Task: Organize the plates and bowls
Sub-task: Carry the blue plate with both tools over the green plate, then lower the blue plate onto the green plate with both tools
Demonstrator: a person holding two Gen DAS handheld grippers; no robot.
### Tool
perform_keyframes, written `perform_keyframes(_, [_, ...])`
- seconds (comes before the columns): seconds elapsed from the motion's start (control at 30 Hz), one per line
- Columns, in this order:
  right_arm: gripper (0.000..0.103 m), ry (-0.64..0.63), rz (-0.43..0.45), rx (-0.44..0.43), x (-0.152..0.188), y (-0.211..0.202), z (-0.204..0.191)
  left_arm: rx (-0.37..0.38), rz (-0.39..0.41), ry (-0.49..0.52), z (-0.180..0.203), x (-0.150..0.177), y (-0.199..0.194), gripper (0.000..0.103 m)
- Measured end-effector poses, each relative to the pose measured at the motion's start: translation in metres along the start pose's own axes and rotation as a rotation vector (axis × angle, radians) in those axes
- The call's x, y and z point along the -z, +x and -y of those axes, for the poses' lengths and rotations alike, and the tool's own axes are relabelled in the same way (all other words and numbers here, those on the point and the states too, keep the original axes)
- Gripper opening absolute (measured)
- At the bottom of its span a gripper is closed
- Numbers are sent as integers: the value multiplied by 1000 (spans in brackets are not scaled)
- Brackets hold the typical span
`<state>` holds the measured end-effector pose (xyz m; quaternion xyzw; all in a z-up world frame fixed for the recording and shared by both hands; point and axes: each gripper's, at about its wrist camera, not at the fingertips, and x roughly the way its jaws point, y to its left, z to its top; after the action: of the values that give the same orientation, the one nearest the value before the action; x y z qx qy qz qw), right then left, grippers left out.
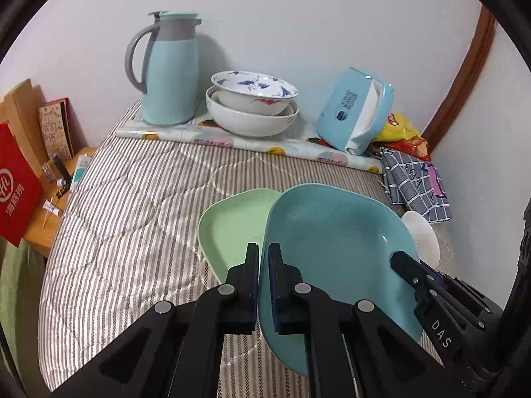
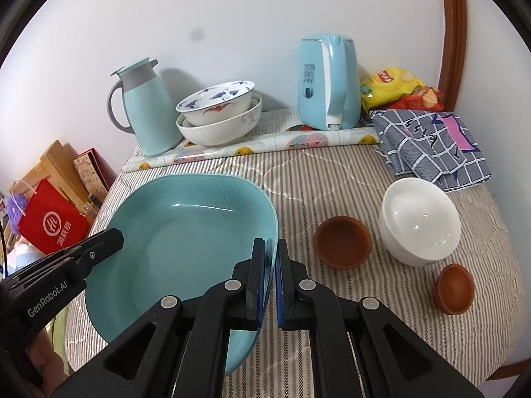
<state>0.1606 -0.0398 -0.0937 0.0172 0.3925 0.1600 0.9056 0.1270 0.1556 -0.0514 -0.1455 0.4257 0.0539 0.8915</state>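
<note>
Left wrist view: the left gripper has its fingers pinched on the left rim of the blue plate, which is tilted and held off the striped quilt. The right gripper reaches in from the right and clamps the plate's opposite rim. Just left of the blue plate, partly under its edge, a green plate lies on the quilt. Beyond the blue plate, near the wall, two stacked bowls sit on a rolled patterned mat, with a blue thermos jug to their left and a blue kettle to their right. A white bowl peeks out just right of the blue plate.

Right wrist view: the right gripper fingers grip the right rim of the blue plate; the left gripper holds its left rim. To the right of the blue plate, on the quilt, stand a brown cup, the white bowl and, farther right, a second brown cup tipped on its side. Beyond the plate are the stacked bowls, the jug and the kettle. A checked cloth lies beyond the white bowl.
</note>
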Motion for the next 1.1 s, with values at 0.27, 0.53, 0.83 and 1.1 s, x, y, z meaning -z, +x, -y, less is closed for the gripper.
perform_keyframes(0.27, [6,6,-50,-15,10,22,-3,-20,-45,-15,-12,8,18,7])
perform_keyframes(0.53, [6,-13,-96,-28,15,43,-13,-40,-76,-46,-29,9,32,7])
perform_keyframes(0.83, [6,-54,-122,-41,9,63,-27,-58,-97,-74,-44,6,46,7])
perform_keyframes(1.1, [6,-92,-141,-36,2,84,-34,-72,-119,-86,-51,4,62,7])
